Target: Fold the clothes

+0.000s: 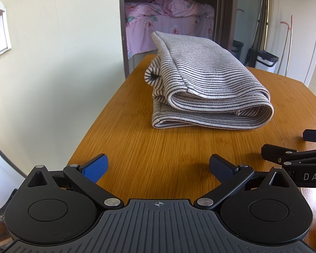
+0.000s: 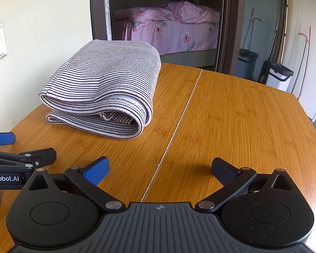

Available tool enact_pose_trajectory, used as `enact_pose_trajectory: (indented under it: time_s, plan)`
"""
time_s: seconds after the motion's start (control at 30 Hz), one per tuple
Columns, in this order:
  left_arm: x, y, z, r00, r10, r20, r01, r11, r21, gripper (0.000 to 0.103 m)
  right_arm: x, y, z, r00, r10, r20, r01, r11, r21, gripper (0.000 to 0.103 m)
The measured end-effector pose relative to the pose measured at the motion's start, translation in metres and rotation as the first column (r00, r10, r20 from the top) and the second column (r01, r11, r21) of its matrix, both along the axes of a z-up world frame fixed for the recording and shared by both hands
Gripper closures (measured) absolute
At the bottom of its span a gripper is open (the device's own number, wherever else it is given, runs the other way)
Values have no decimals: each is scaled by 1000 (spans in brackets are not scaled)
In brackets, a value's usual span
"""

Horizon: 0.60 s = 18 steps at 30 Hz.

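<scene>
Partly hidden: striped garment's (image 2: 103, 84) inner folds.

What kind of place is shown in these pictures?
Most likely a home: a wooden table holds a folded striped garment, and the doorway behind shows a bed with pink floral bedding.

A striped garment (image 1: 202, 84) in grey-white with thin dark lines lies folded into a thick, layered bundle on the wooden table, sitting in the centre of the left wrist view and the upper left of the right wrist view (image 2: 103, 84); its rounded fold edges face the cameras (a loose cuff-like opening bulges at the bundle's left side)
</scene>
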State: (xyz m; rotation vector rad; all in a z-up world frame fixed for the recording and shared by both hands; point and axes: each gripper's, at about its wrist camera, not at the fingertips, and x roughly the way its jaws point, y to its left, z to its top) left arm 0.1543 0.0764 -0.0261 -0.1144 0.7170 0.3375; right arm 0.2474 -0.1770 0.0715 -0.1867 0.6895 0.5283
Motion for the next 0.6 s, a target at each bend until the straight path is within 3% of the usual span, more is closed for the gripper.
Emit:
enact_pose_trajectory:
  time_s: [0.6]
  plan:
    - [-4, 4, 2, 1000, -14, 26, 15, 1000, -23, 0, 0, 2, 0, 1000, -3, 0, 3, 1000, 0, 0]
